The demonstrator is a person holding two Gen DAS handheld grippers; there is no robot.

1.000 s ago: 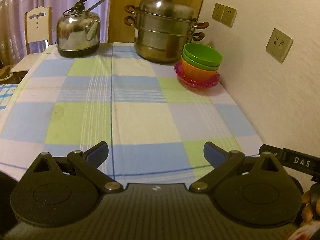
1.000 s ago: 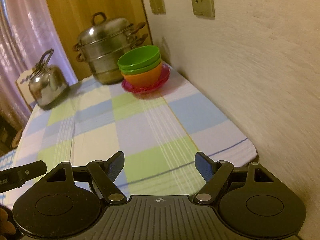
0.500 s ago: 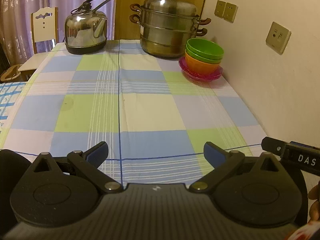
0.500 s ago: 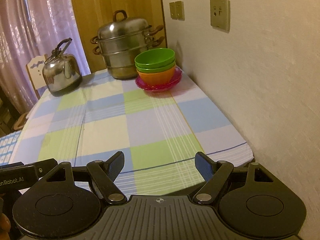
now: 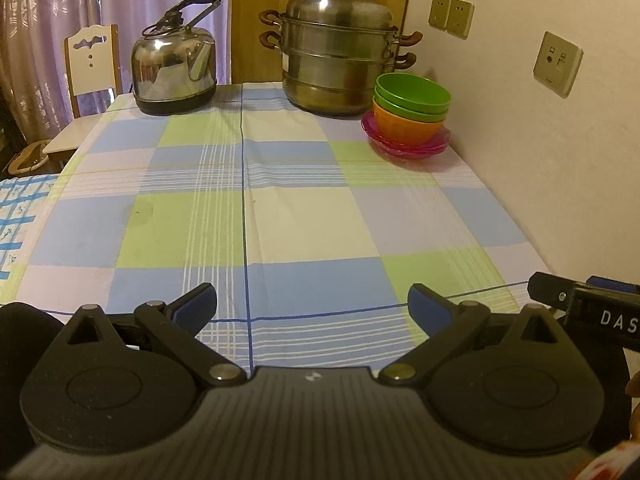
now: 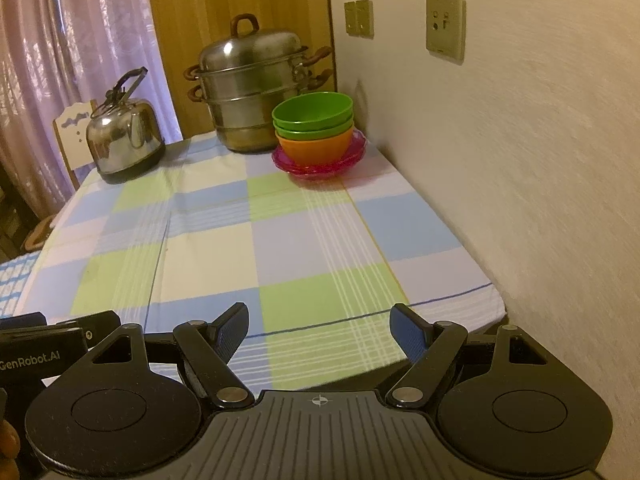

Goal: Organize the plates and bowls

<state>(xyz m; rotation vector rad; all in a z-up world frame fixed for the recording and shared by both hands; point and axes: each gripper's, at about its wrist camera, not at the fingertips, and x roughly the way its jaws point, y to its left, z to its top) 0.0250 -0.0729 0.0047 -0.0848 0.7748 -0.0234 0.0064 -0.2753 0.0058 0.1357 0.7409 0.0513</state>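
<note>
**Bowls stacked in the far corner, both grippers empty**

The left gripper (image 5: 312,314) hung over the near edge of the counter (image 5: 304,216) with its blue pads spread wide and nothing between them. The right gripper (image 6: 319,334) stood likewise, jaws wide and empty. The task's things sat well away at the far right corner by the wall: two green bowls (image 5: 412,94) nested in an orange bowl (image 5: 404,126), which rested on pink plates (image 5: 404,146). Just beside the stack stood a tiered steel steamer pot (image 5: 340,64), and farther left a steel kettle (image 5: 174,72).

Writing was sparse. In the left wrist view the other gripper's body poked in at the right, with white letters "DAS" (image 5: 618,319), the rest cut off by the frame. In the right wrist view the neighbouring gripper showed "GenRobot.AI" (image 6: 30,359) at the left edge, its first letter clipped. Only the left view caught a blue-patterned cloth (image 5: 14,216) past the counter's left side.
</note>
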